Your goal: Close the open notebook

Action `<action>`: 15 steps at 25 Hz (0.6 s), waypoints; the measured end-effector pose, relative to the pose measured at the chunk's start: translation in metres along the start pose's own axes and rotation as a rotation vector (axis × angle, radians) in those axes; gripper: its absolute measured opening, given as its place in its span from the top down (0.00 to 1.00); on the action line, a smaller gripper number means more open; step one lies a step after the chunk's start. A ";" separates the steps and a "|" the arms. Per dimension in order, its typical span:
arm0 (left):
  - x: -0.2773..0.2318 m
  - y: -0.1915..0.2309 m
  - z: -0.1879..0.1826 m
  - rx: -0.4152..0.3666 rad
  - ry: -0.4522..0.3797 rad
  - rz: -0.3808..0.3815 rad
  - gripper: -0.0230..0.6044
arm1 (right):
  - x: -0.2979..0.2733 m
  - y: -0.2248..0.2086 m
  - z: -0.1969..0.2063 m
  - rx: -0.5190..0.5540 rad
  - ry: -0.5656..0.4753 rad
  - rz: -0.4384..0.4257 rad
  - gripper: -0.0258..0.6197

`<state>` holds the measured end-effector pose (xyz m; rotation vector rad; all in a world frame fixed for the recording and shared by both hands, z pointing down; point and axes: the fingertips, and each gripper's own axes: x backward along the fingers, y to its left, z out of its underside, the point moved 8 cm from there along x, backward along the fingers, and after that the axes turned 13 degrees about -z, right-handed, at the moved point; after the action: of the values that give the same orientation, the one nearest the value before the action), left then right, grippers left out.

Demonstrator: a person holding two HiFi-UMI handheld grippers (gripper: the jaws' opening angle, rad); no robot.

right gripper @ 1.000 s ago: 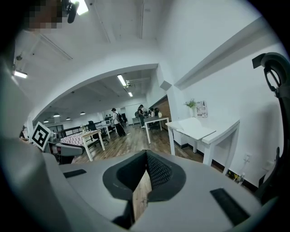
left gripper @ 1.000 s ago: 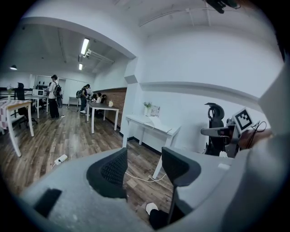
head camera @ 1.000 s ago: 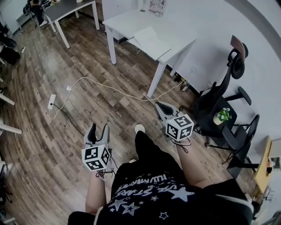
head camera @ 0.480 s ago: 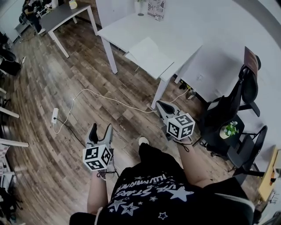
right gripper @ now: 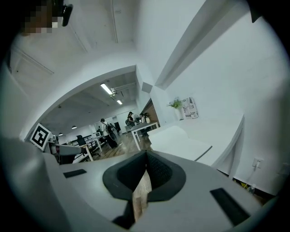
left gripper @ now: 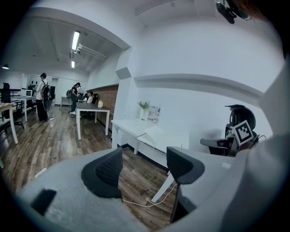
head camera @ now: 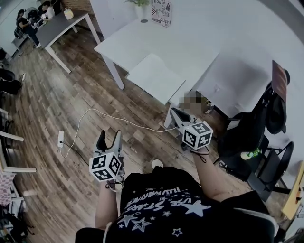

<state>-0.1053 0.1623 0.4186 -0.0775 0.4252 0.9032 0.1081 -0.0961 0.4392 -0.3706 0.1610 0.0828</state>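
Observation:
The open notebook [head camera: 154, 76] lies white and spread flat at the near edge of the white table [head camera: 199, 47]. It also shows as a pale raised sheet [left gripper: 157, 133] in the left gripper view and ahead of the right gripper's jaws [right gripper: 181, 141]. My left gripper [head camera: 108, 137] hangs over the wood floor, well short of the table, jaws open and empty [left gripper: 145, 166]. My right gripper [head camera: 176, 114] is near the table's front leg, pads together with nothing between them [right gripper: 146, 171].
A white cable [head camera: 118, 118] and power strip [head camera: 61, 138] lie on the floor ahead. Black office chairs [head camera: 259, 128] stand at the right. A grey table [head camera: 57, 26] and people are at the far left. A plant [head camera: 138, 4] stands on the white table.
The white table and notebook have come nearer and lower in the head view. Both grippers have been carried forward towards them. The left jaws stand a little wider.

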 end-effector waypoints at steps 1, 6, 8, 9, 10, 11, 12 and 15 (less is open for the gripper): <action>-0.008 -0.001 -0.003 0.004 0.005 0.003 0.46 | -0.002 -0.006 -0.002 -0.005 -0.004 0.006 0.96; -0.045 -0.005 -0.017 -0.004 0.014 0.021 0.46 | -0.010 -0.030 -0.009 -0.023 -0.021 0.033 0.96; -0.061 -0.009 -0.021 -0.014 0.022 0.038 0.46 | -0.011 -0.038 -0.008 -0.031 -0.022 0.051 0.96; -0.069 -0.012 -0.023 -0.017 0.028 0.050 0.46 | -0.012 -0.043 -0.008 -0.036 -0.023 0.063 0.96; -0.079 -0.014 -0.024 -0.020 0.035 0.064 0.46 | -0.012 -0.048 -0.009 -0.040 -0.027 0.075 0.96; -0.088 -0.016 -0.026 -0.024 0.042 0.078 0.46 | -0.014 -0.053 -0.010 -0.042 -0.031 0.087 0.96; -0.099 -0.017 -0.028 -0.026 0.049 0.092 0.46 | -0.015 -0.058 -0.012 -0.044 -0.037 0.101 0.96; -0.133 -0.018 -0.037 -0.017 0.075 0.151 0.46 | -0.021 -0.072 -0.018 -0.052 -0.052 0.159 0.96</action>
<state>-0.1757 0.0431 0.4348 -0.0956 0.4979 1.0549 0.0931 -0.1707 0.4512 -0.4066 0.1365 0.2539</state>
